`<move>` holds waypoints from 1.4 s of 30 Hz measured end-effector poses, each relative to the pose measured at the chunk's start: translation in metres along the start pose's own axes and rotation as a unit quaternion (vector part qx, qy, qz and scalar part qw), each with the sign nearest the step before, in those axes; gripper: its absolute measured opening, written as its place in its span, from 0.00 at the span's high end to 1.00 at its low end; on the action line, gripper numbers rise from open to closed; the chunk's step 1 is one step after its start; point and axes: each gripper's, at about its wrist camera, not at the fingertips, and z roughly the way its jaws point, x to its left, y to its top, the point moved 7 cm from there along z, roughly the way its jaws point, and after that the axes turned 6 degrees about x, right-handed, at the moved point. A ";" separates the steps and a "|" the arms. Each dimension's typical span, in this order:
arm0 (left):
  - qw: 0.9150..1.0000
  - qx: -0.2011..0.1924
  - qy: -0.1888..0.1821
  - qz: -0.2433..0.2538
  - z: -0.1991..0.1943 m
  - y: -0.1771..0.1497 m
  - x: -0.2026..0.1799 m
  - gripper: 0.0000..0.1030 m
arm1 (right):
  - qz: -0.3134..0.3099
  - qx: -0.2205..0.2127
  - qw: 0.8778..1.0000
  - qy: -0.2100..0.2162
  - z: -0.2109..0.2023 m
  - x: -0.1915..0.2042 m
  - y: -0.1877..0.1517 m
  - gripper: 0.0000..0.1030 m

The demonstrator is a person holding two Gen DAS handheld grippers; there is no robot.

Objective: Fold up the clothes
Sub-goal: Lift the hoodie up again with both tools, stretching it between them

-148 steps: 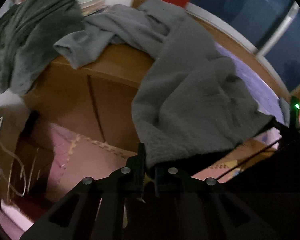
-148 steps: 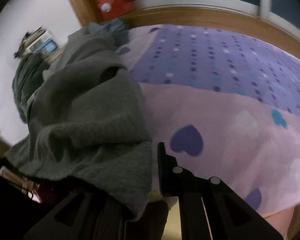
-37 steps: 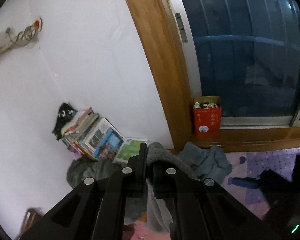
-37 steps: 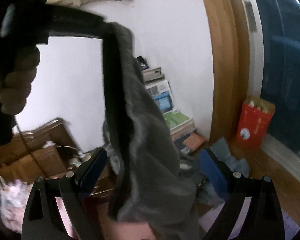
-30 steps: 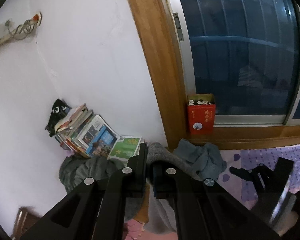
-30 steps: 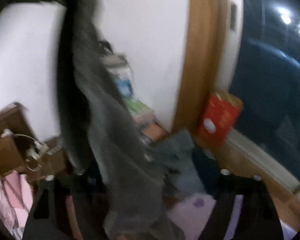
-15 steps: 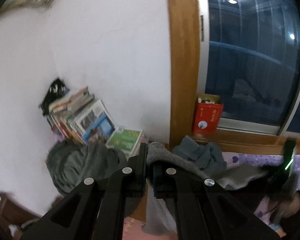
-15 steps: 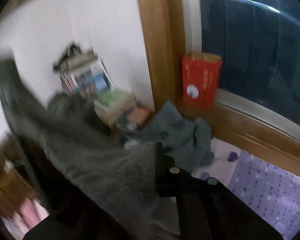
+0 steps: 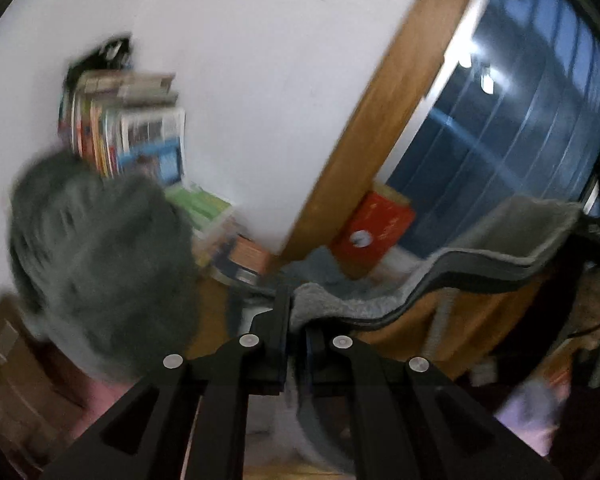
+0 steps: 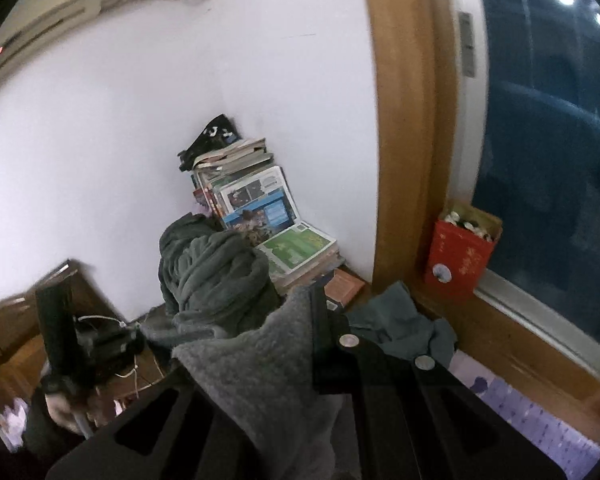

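A light grey fleece garment stretches as a taut edge between both grippers. My left gripper pinches one end of that edge between its pads, and its jaws are opening slightly. The other end runs to the right gripper's dark body at the far right. In the right wrist view my right gripper is shut on the grey garment, which drapes over and hides its left finger. A hand holds the left gripper's handle at the lower left.
A dark green fleece pile lies on a wooden cabinet beside stacked books. A blue-grey cloth is bunched near a red box on the sill. A purple dotted bedsheet shows at the lower right.
My right gripper went from open around the hanging garment to shut on it, then rose. The left view dropped and rolled, and the garment edge now spans both grippers.
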 end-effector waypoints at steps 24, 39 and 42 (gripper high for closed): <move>0.959 0.159 -0.108 -0.210 0.075 -0.146 0.075 0.35 | 0.033 0.007 0.999 0.015 0.035 0.036 0.009 0.99; 0.984 -0.138 0.036 -0.102 -0.080 0.120 0.066 0.97 | 0.045 0.005 0.999 0.025 0.021 -0.031 0.041 0.99; 0.981 -0.174 0.058 -0.061 -0.142 0.194 0.030 0.96 | 0.037 0.003 0.999 -0.001 0.010 -0.047 0.084 0.99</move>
